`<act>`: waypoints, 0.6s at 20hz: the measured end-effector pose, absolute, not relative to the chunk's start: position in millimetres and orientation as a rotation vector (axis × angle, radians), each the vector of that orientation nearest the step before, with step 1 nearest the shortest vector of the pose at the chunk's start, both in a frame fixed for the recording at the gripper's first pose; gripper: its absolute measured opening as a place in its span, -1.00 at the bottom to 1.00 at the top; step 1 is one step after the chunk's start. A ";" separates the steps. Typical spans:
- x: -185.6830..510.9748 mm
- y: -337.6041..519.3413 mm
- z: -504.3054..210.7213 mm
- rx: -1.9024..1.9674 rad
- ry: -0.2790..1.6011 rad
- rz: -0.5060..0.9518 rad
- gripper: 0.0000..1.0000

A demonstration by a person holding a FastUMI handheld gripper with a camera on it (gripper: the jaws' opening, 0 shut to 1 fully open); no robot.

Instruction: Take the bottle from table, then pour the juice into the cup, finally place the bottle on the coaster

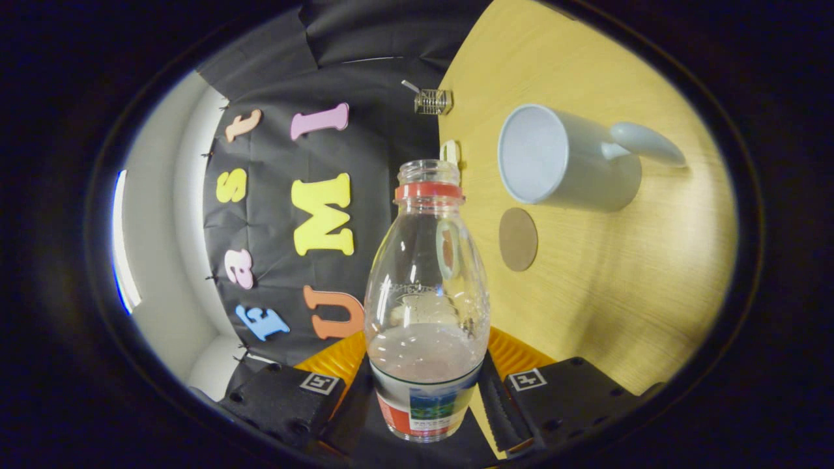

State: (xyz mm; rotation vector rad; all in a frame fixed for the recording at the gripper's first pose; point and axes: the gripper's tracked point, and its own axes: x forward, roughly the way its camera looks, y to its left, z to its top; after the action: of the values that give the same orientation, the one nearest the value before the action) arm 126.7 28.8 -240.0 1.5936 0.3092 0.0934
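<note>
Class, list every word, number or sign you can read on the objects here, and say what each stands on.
Paper label on the clear plastic bottle: print too blurred to read.
Square markers on the tongs, which grip the bottle: patterns, no words.
White mug, round brown coaster: no text.

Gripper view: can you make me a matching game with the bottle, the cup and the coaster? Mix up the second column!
Things:
1. bottle
2. cup
3. coaster
4. table

Descriptions:
A. flat brown disc, nothing on it
B. yellowish wood surface
C. clear, cap off, held between the two fingers of the gripper
D. white, with a handle, beyond the bottle

Pairs: 1-C, 2-D, 3-A, 4-B
</note>
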 end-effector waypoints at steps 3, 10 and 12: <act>126.1 26.8 -235.8 1.626 0.308 0.099 0.59; 130.4 23.8 -238.5 1.698 0.315 0.105 0.59; 130.0 22.9 -238.4 1.695 0.317 0.106 0.59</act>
State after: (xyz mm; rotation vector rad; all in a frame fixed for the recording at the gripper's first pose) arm 130.0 22.9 -238.4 1.6952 0.3174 0.1058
